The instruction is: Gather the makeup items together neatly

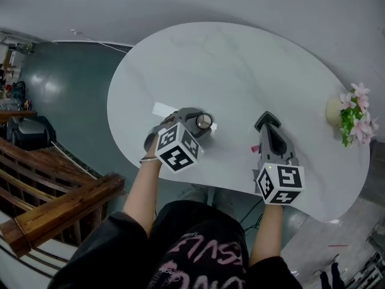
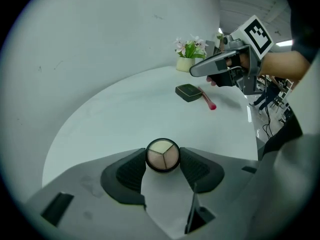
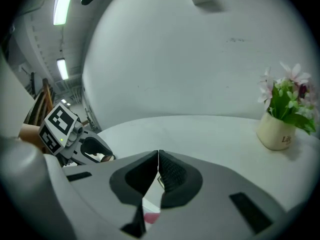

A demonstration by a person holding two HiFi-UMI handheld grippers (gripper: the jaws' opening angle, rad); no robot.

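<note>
In the left gripper view my left gripper (image 2: 162, 168) is shut on a small round compact (image 2: 162, 154) with three pale shades, held over the table's near side (image 1: 204, 121). A dark square compact (image 2: 189, 92) and a pink-tipped stick (image 2: 208, 100) lie on the white table (image 2: 125, 109) further right. My right gripper (image 2: 196, 72) hovers just above the dark compact (image 1: 267, 119). Its jaws (image 3: 158, 166) are shut with nothing between them. The pink stick (image 1: 255, 148) shows beside that gripper (image 1: 268, 130).
A cream pot of pink flowers (image 1: 352, 114) stands at the table's right edge (image 3: 280, 119). A white paper slip (image 1: 163, 109) lies left of my left gripper (image 1: 197, 127). Wooden railings (image 1: 54, 191) and dark floor lie below the table's left side.
</note>
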